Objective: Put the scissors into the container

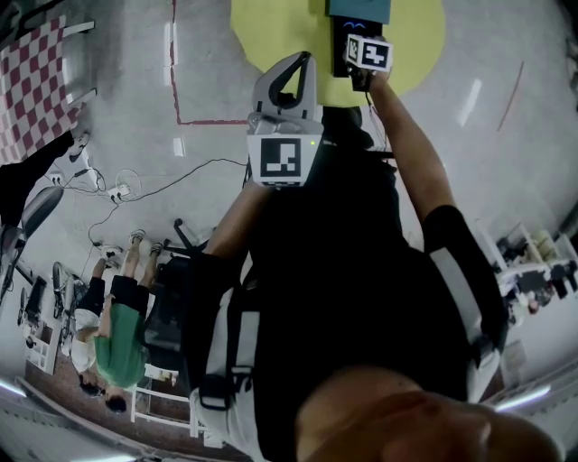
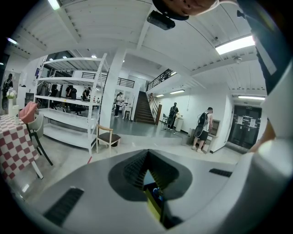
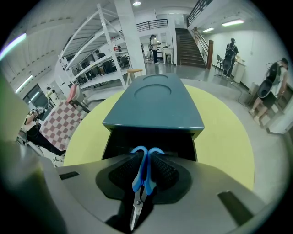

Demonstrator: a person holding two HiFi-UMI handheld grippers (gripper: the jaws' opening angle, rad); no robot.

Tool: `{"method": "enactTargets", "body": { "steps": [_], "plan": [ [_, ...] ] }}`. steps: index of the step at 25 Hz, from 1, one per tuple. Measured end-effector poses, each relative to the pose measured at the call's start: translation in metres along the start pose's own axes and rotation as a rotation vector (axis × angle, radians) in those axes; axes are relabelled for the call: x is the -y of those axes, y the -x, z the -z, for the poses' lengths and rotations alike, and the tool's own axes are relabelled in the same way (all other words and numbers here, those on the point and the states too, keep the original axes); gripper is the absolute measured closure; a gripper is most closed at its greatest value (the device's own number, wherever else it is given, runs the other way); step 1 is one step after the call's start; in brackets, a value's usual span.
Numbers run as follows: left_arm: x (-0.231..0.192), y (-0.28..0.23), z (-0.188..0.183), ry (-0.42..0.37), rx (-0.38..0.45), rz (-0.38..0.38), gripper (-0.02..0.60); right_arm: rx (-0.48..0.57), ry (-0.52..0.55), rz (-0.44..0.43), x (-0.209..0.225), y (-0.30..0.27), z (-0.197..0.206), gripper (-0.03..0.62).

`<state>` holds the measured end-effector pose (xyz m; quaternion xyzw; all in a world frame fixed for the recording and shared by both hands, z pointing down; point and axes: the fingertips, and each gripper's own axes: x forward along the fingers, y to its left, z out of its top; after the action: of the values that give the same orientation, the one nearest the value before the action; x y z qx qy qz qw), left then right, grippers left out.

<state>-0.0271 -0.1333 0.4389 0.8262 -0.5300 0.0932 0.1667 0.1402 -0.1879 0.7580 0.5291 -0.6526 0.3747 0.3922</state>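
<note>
Blue-handled scissors (image 3: 143, 179) are clamped between the pads of my right gripper (image 3: 145, 157), handles pointing forward, steel blades pointing back toward the camera. Just ahead of them is the dark open front (image 3: 151, 139) of a teal container (image 3: 155, 103) that stands on a round yellow table (image 3: 224, 137). In the head view the right gripper (image 1: 354, 41) reaches over the yellow table (image 1: 271, 36) up to the container (image 1: 359, 9). My left gripper (image 1: 301, 61) hangs nearer my body, off the table. In its own view the left gripper (image 2: 149, 176) has its jaws together with nothing between them.
A red-checked table (image 1: 36, 81) stands at the far left, with cables (image 1: 117, 189) and a red tape line (image 1: 176, 81) on the floor. A person in green (image 1: 117, 347) sits below left. White shelving (image 2: 68, 109), a chair (image 2: 107, 137) and people by the stairs are in the distance.
</note>
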Motion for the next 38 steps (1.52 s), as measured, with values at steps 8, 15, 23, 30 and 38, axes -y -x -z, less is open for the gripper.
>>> {"method": "enactTargets", "body": {
  "steps": [8, 15, 23, 30, 38],
  "plan": [
    [-0.005, 0.017, -0.007, -0.009, 0.037, 0.041, 0.584, 0.059, -0.071, 0.013, -0.006, 0.027, -0.004, 0.525],
    [-0.015, 0.035, -0.008, -0.036, 0.027, 0.115, 0.584, 0.188, -0.138, 0.007, -0.025, 0.087, -0.016, 0.525],
    [-0.012, 0.044, -0.02, -0.067, 0.031, 0.15, 0.584, 0.448, -0.166, -0.078, -0.048, 0.199, -0.047, 0.526],
    [0.016, 0.044, -0.053, -0.008, 0.099, 0.125, 0.584, 0.708, -0.16, -0.135, -0.048, 0.307, -0.078, 0.583],
    [0.047, 0.05, -0.082, -0.026, 0.14, 0.107, 0.584, 0.855, -0.053, -0.155, -0.047, 0.384, -0.069, 0.594]
  ]
}}
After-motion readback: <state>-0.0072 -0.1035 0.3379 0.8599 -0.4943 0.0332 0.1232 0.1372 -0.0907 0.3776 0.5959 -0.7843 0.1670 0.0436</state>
